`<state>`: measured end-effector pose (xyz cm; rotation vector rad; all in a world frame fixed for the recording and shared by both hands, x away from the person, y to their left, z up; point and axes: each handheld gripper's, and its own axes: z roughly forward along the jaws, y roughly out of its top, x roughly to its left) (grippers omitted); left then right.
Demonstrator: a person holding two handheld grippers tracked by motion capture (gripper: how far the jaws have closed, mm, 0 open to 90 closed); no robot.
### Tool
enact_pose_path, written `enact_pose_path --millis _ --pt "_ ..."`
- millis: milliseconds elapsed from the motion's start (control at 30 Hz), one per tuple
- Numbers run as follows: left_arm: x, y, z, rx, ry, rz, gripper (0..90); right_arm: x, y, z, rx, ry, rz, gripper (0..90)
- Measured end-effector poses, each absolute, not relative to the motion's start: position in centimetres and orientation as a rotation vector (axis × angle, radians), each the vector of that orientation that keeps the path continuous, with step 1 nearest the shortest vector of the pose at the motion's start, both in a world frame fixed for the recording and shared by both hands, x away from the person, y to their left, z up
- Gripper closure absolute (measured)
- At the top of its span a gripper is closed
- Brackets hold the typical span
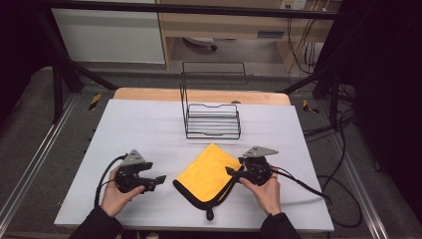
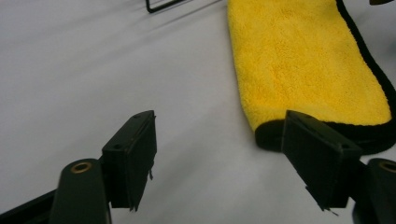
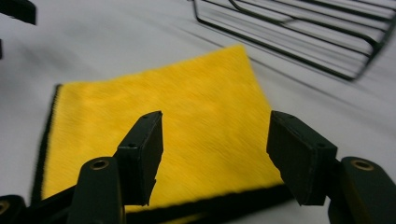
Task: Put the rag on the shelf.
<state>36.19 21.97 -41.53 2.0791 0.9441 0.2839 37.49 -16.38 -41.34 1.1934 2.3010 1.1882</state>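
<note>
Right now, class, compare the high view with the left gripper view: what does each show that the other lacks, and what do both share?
High view alone: the whole black wire rack, the wooden table edge, both hands, and the right hand-held gripper at the folded yellow microfibre cloth with black trim.

Left gripper view alone: a close look along the left hand-held gripper, its black jaws spread apart over the white tabletop.

Both share the cloth, the tabletop and a corner of the rack.

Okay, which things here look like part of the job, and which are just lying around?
Likely in play, judging by where the tongs point:
yellow cloth
wire rack
left tongs, open
right tongs, open

Just lying about:
cables on the floor
cabinet behind the table
</note>
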Motion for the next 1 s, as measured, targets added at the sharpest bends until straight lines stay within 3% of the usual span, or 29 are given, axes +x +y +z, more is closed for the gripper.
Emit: enact_pose_path --millis 167,400,767,833,1000 --pt "37.6 18.7 -42.3 2.145 0.934 0.201 34.8 37.7 -17.8 -42.7 1.26 2.257 1.157 38.4" --pt "38.5 16.6 -43.9 2.18 0.925 0.102 56.1 38.8 -17.8 -44.0 1.331 2.252 1.103 51.5" --pt "38.5 16.2 -44.5 2.195 0.94 0.059 63.4 39.2 -17.8 -45.4 1.43 2.235 1.107 55.0" --pt "38.4 16.0 -44.6 2.19 0.948 0.034 68.9 39.1 -17.9 -45.5 1.44 2.228 1.121 56.6" --pt "38.0 15.7 -44.3 2.194 0.97 0.044 79.1 39.2 -17.8 -45.4 1.488 2.251 1.162 72.6"
